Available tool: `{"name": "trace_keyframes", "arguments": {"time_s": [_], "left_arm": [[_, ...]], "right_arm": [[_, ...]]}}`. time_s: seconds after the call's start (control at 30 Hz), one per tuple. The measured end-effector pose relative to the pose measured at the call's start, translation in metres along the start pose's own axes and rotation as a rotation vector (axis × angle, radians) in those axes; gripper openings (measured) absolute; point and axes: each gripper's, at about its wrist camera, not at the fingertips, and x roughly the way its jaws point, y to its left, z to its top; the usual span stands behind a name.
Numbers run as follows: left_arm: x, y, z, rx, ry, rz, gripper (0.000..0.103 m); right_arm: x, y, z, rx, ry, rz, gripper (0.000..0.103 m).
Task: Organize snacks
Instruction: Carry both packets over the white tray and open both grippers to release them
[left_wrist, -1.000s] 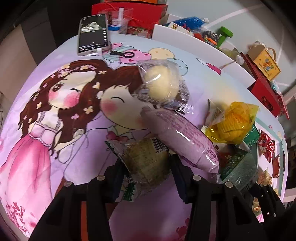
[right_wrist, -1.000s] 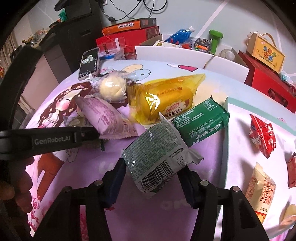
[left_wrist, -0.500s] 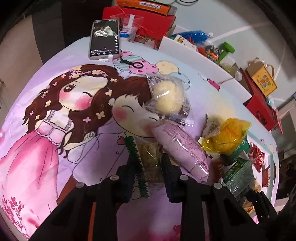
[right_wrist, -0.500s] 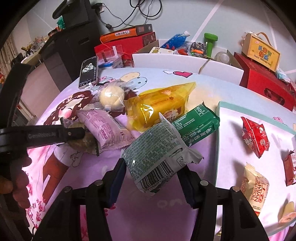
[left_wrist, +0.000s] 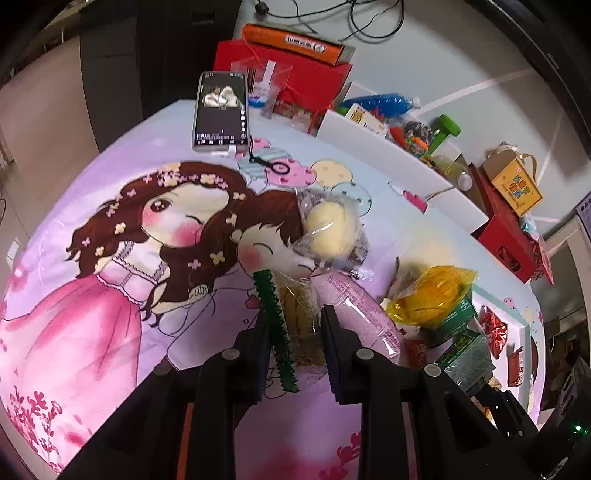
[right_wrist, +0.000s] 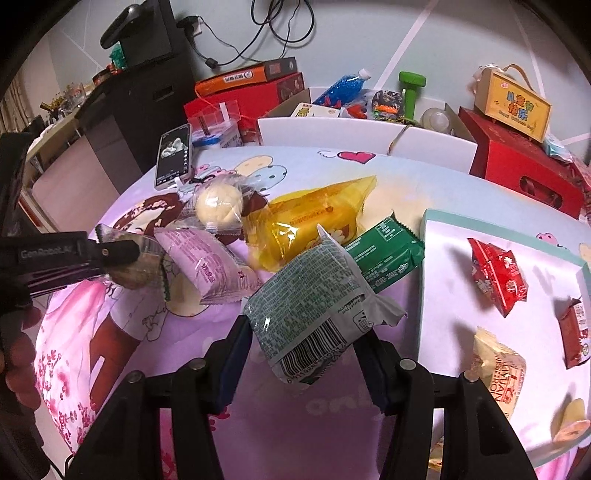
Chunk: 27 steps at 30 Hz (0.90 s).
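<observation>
My left gripper (left_wrist: 295, 317) is shut on a clear snack packet with a green zigzag edge (left_wrist: 284, 332) and a beige cake inside, held just above the cartoon tablecloth (left_wrist: 110, 295). The right wrist view shows that same gripper (right_wrist: 122, 254) at the left, a hand behind it. My right gripper (right_wrist: 306, 332) is shut on a grey-green packet with a barcode (right_wrist: 310, 314), held in the air. On the cloth lie a purple packet (right_wrist: 207, 266), a wrapped round bun (right_wrist: 219, 208), a yellow packet (right_wrist: 314, 225) and a green packet (right_wrist: 384, 254).
A white board with a teal rim (right_wrist: 428, 236) at the right carries red packets (right_wrist: 496, 273) and a beige one (right_wrist: 498, 365). A phone (left_wrist: 220, 110) lies at the far edge. Red boxes (right_wrist: 524, 166) and a white bin of odds and ends (right_wrist: 332, 129) line the back.
The left gripper's jaws closed on the green-edged packet, turned it on edge and lifted it off the cloth. The right gripper kept still with its packet.
</observation>
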Motion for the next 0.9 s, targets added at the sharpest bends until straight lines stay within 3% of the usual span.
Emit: {"name": "trace_keyframes", "arguments": {"time_s": [0.3, 0.63, 0.9], "left_arm": [[-0.024, -0.009, 0.002, 0.022, -0.059, -0.030, 0.027], [-0.022, -0.030, -0.001, 0.073, -0.053, -0.058, 0.027], [-0.022, -0.066, -0.006, 0.158, -0.060, -0.117, 0.027]], "right_arm": [[-0.013, -0.003, 0.002, 0.015, -0.033, 0.001, 0.059], [-0.020, -0.008, 0.003, 0.036, -0.045, 0.001, 0.059], [-0.039, -0.041, 0.009, 0.109, -0.087, -0.042, 0.059]]}}
